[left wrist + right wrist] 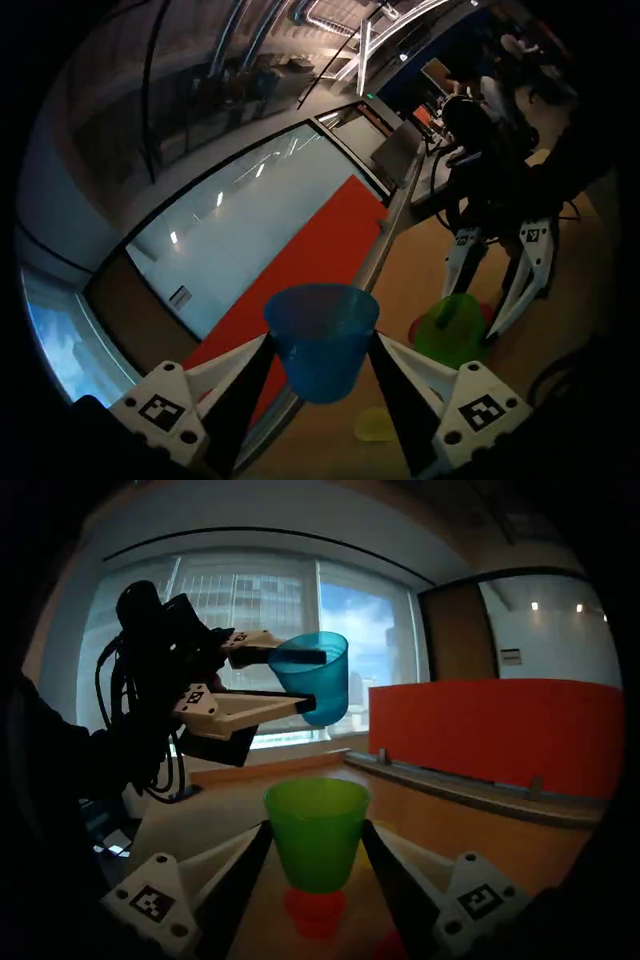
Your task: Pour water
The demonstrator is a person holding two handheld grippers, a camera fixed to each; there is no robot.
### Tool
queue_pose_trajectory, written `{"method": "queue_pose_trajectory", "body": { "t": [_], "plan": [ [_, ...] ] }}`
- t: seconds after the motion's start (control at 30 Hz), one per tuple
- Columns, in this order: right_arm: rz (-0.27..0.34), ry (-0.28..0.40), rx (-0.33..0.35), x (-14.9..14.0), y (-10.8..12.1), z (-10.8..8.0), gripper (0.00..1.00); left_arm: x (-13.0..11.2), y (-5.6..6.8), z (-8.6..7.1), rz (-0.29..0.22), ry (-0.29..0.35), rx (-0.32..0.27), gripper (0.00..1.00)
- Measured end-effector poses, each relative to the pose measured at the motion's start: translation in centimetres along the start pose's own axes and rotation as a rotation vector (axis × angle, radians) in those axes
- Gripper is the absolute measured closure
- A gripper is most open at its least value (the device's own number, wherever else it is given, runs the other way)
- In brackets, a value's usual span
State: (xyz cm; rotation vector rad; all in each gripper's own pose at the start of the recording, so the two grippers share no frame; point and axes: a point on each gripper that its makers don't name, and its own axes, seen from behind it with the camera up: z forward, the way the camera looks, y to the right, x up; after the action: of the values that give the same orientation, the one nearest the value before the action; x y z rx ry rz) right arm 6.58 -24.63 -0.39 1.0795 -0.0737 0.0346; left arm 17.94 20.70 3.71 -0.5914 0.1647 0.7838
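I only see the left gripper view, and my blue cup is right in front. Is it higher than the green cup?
Observer: Yes. In the right gripper view the blue cup is up high, above and to the left of the green cup.
Operator: Is my cup tipping over?
Observer: Only a little. Its open top faces mostly upward, and I see no water coming out.
Operator: What's behind my cup?
Observer: A big window with tall buildings and blue sky outside.
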Motion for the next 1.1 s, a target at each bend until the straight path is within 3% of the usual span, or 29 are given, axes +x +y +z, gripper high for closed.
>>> {"method": "queue_pose_trajectory", "body": {
  "t": [1.1],
  "plan": [
    [-0.007, 0.0, 0.005, 0.6, -0.1, 0.5, 0.15, 1.0, 0.0, 0.2, 0.212, -0.016, 0.043, 0.19]
  ]
}}
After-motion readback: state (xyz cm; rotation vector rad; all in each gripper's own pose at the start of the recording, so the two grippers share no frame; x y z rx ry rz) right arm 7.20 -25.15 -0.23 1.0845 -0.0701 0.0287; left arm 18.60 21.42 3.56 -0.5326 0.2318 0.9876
